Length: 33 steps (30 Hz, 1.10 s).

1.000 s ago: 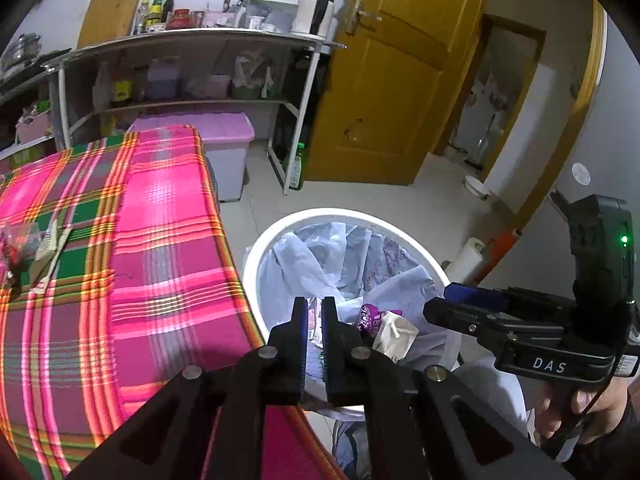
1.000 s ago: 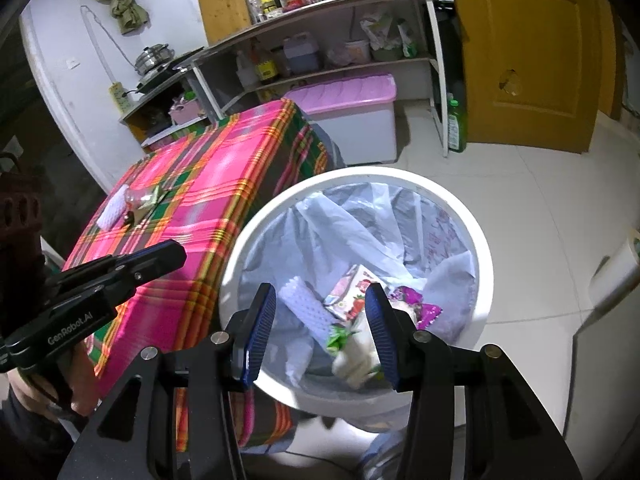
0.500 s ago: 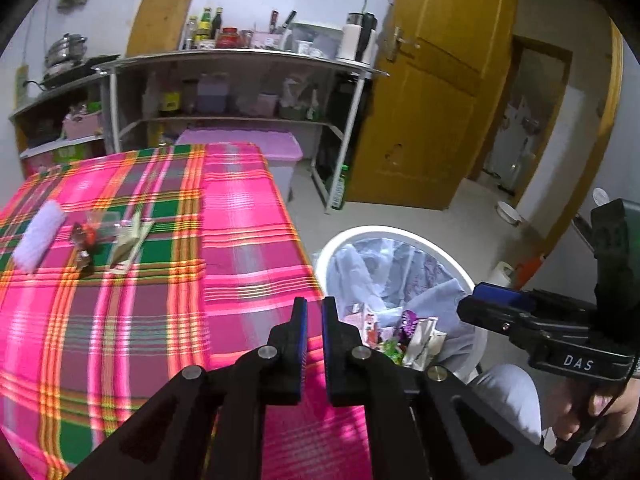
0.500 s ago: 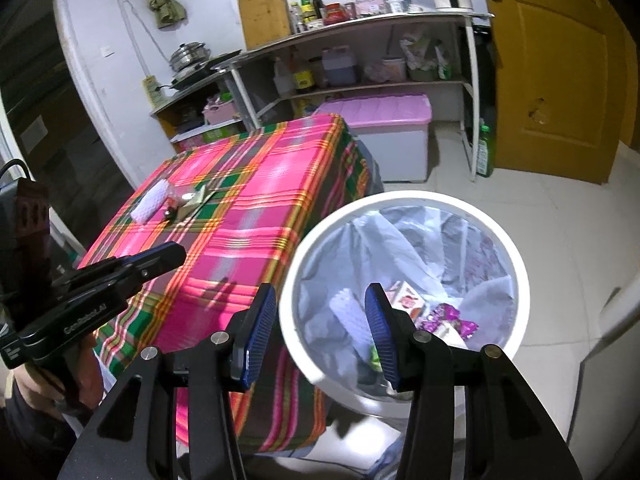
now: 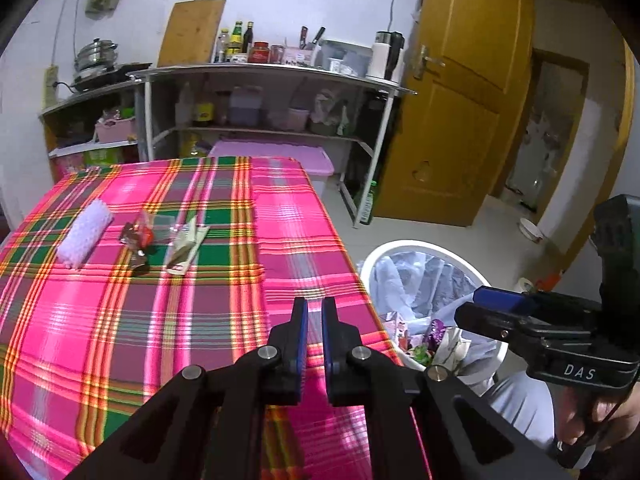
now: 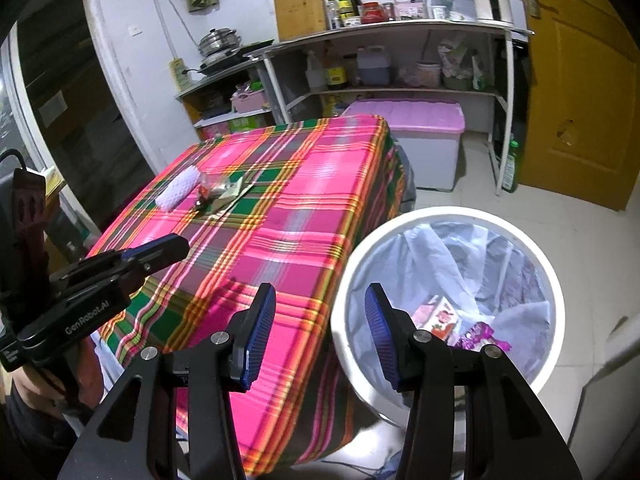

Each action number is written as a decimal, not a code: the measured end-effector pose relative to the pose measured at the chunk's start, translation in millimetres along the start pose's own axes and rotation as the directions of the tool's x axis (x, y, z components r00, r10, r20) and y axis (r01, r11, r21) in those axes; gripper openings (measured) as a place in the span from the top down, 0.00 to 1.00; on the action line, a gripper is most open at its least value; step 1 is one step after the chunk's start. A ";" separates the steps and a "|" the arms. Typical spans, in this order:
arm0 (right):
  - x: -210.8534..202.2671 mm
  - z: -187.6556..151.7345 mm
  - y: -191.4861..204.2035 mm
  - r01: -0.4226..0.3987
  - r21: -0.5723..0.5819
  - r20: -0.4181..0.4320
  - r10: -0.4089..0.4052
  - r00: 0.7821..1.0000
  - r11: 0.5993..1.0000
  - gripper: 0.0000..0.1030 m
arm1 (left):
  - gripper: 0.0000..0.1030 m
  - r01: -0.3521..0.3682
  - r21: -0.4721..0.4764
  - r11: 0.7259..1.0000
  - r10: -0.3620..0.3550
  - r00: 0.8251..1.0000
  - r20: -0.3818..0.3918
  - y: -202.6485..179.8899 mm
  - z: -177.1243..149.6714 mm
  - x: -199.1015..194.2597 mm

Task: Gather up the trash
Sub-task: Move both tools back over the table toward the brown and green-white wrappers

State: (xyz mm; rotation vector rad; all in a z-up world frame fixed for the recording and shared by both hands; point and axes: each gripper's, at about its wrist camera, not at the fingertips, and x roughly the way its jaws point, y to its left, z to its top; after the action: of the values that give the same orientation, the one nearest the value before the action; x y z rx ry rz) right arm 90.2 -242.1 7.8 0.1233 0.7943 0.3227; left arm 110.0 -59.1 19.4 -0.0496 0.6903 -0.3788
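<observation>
On the pink plaid tablecloth (image 5: 168, 320) lie a white foam net sleeve (image 5: 84, 238), a red and dark wrapper (image 5: 138, 236), a clear plastic piece (image 5: 164, 224) and a beige wrapper (image 5: 186, 246). They also show far off in the right wrist view: the foam sleeve (image 6: 178, 188) and the wrappers (image 6: 218, 194). My left gripper (image 5: 315, 308) hangs shut and empty over the cloth's near right part, well short of the litter. My right gripper (image 6: 320, 308) is open with nothing between its fingers, over the table's corner beside the white bin (image 6: 440, 214). Wrappers (image 6: 440, 316) lie in the bin's pale bag.
The bin (image 5: 424, 246) stands on the tiled floor right of the table. Behind the table are a metal shelf (image 5: 260, 70) with bottles and jars and a pink-lidded storage box (image 6: 416, 118). A yellow door (image 5: 452, 112) and a green bottle (image 6: 510, 168) are at the right.
Both grippers have moved left and slightly up, away from above the bin toward the table. The litter on the cloth has come more into view. Neither pair of jaws has changed.
</observation>
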 end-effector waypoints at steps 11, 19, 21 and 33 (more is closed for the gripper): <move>20.1 14.5 31.3 -0.028 -0.072 -0.007 0.028 1.000 0.997 0.54 | 0.94 -0.053 -0.039 0.998 0.054 0.998 0.013 29.4 -0.7 -7.2; 41.8 31.9 50.7 -0.060 -0.107 -0.027 0.057 0.998 0.992 0.54 | 0.91 -0.100 -0.074 0.992 0.102 0.995 0.015 63.9 1.4 -8.3; 48.1 36.4 54.7 -0.066 -0.111 -0.033 0.063 0.997 0.992 0.54 | 0.81 -0.110 -0.087 0.990 0.113 0.993 0.020 74.0 2.3 -9.7; 81.2 59.6 77.4 -0.105 -0.149 -0.069 0.095 0.993 0.983 0.54 | 0.72 -0.173 -0.143 0.974 0.177 0.984 0.015 127.9 20.9 -2.3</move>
State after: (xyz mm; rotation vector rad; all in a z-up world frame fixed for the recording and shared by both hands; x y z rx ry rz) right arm 167.7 -141.5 11.8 0.0101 0.8228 0.4829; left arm 163.0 59.0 15.3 -0.1275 0.6877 -0.1587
